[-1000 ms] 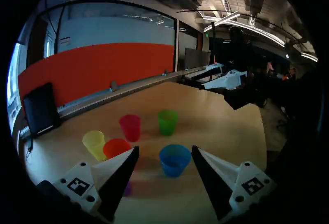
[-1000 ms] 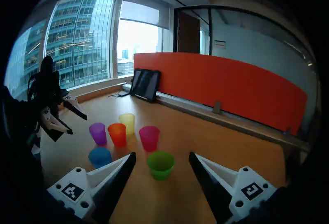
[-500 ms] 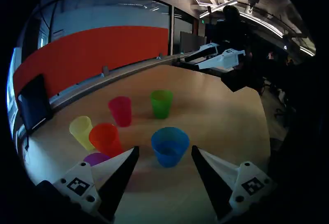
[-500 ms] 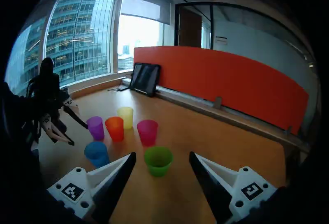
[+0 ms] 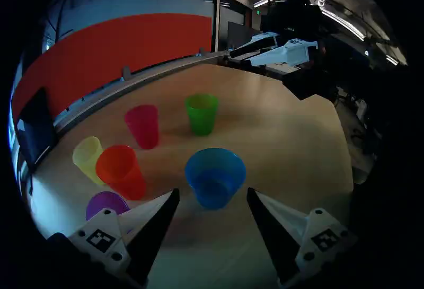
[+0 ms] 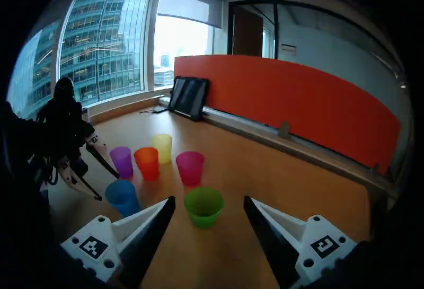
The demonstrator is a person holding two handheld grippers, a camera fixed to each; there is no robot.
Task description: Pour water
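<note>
- Wooden table [image 6: 312, 199] stretches below tall windows [image 6: 100, 50] and a long orange wall panel [image 6: 297, 103], with 1 dark tablet [image 6: 186, 97] leaning at the panel's left end.
- Compared with 1.0 s ago, the left gripper view sits closer to the cups. The blue cup [image 5: 214, 177] looks larger. The purple cup [image 5: 106, 204], then almost hidden behind the left finger, now shows its rim.
- In the right gripper view the green cup [image 6: 203, 207] has come slightly nearer the fingertips. The left gripper [image 6: 108, 187], held by a person at the left edge, has dropped towards the blue cup, and its tips are now just beside that cup.
- 6 cups stand upright on the table, 1 of each colour. In the right gripper view, from left to right, they are blue and purple, the orange cup [image 6: 147, 163], the yellow cup [image 6: 161, 148], the pink cup [image 6: 190, 167], then green.
- All 6 are open-topped; whether any holds water cannot be told.
- Left gripper [image 5: 211, 190]: its 2 fingers are spread wide and hold nothing, with the blue cup just ahead between the tips.
- Right gripper [image 6: 209, 198]: its 2 fingers are spread wide and hold nothing, with the green cup just ahead between the tips. In the left gripper view it hangs over the table's far edge [image 5: 237, 60].
</note>
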